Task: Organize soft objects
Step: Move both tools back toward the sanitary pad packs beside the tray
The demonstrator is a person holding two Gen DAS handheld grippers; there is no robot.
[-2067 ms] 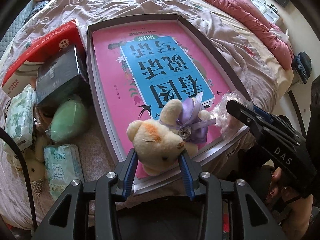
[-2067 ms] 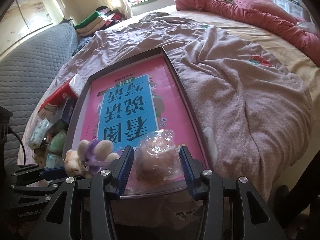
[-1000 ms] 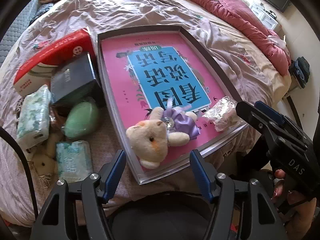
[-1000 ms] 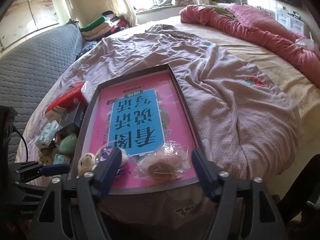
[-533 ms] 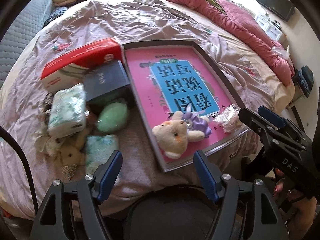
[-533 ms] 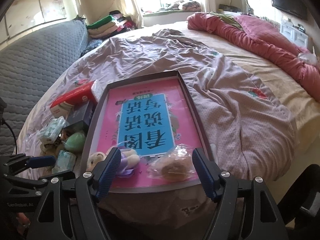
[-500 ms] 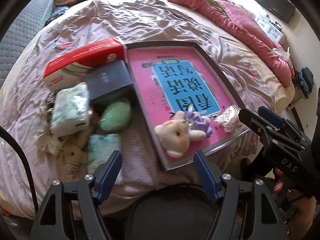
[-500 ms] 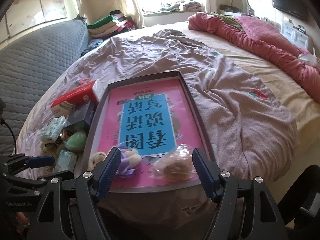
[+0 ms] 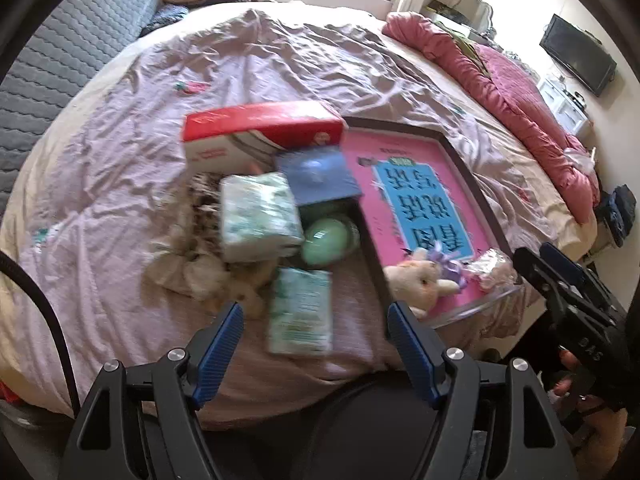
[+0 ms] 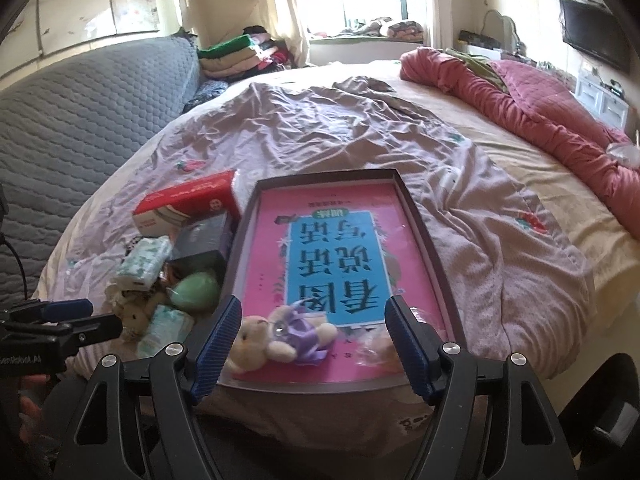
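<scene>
A cream plush bear with a purple bow [image 10: 280, 338] [image 9: 420, 278] lies at the near end of the pink-lined tray [image 10: 424, 236] [image 9: 472, 184], beside a clear bag holding a brownish soft thing [image 10: 378, 346] [image 9: 490, 268]. Left of the tray lie a green soft ball [image 9: 326, 240] [image 10: 194, 290], two tissue packs [image 9: 258, 216] [image 9: 302, 310] and a small beige plush [image 9: 240, 284]. My left gripper [image 9: 316, 344] is open and empty, just short of the near tissue pack. My right gripper [image 10: 314, 340] is open and empty at the tray's near end.
A red and white box [image 9: 260, 134] and a dark box [image 9: 318, 176] sit left of the tray. The bed has a mauve sheet [image 10: 320, 128], a red quilt [image 10: 540, 108] on the right, and a grey padded headboard [image 10: 80, 108] on the left.
Both grippers let go of the bear and the bag, opened, and drew back. My left gripper then swung left toward the pile beside the tray.
</scene>
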